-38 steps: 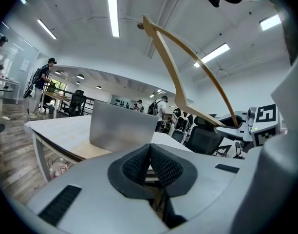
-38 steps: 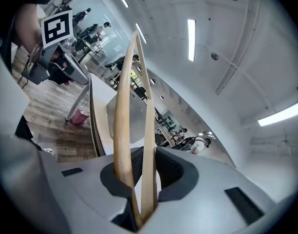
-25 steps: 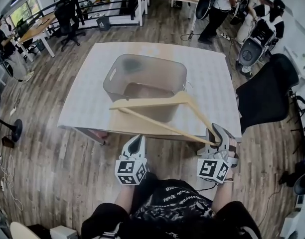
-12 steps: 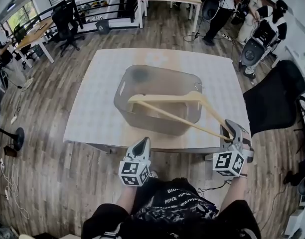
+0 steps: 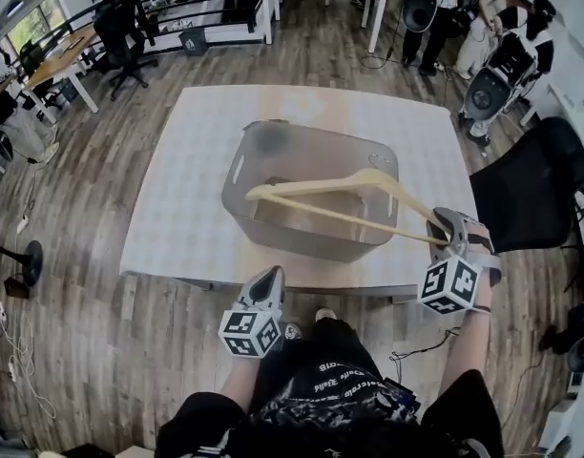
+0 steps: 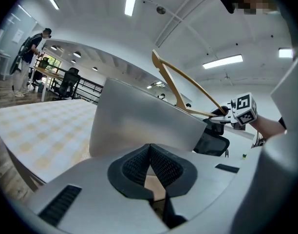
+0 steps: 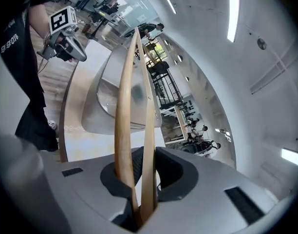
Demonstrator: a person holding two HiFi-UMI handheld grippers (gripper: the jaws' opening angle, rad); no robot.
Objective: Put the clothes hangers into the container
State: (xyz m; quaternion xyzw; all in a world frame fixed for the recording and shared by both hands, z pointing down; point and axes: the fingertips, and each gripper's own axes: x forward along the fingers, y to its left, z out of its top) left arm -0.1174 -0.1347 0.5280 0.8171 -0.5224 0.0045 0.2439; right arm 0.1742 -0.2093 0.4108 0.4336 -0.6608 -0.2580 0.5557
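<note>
My right gripper has its fingers clamped on one end of the pale wooden clothes hanger, held across the top of the translucent grey plastic container on the white desk. My left gripper is at the desk's near edge, fingers together and holding nothing.
</note>
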